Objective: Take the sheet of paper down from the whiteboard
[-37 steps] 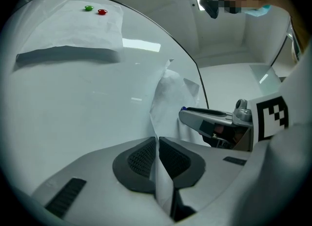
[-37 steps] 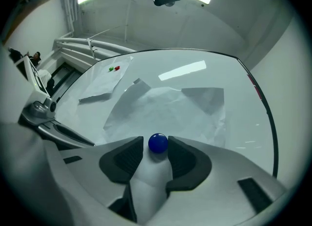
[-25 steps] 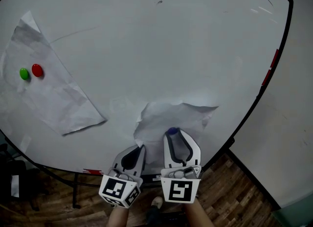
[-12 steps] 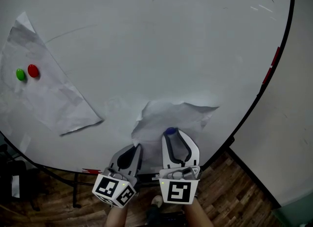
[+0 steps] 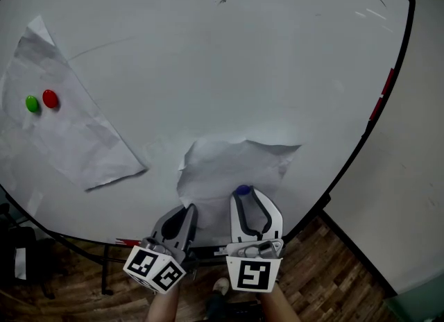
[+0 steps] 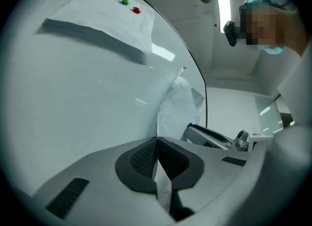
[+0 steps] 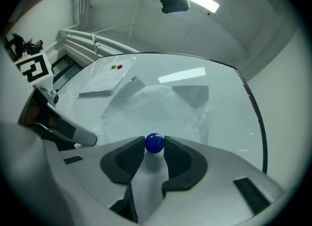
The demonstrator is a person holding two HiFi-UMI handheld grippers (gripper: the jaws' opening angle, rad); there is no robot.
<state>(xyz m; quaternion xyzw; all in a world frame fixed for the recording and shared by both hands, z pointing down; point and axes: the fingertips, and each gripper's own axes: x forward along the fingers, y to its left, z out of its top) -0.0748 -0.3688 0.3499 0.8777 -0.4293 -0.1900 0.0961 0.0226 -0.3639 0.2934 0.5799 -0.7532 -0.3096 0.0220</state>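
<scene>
Left gripper [image 5: 186,211], head view: pressed together on the lower left edge of the sheet of paper [image 5: 232,168], low on the whiteboard [image 5: 208,57]. Right gripper [image 5: 243,193] pinches the blue magnet [image 5: 242,189] at the sheet's bottom edge. Since a second ago you rolled the left gripper and the sheet's left edge spread outward.

Left gripper view: paper caught between closed pads.

Right gripper view: ball between pads.

Judgement: sheet is coming loose.
</scene>
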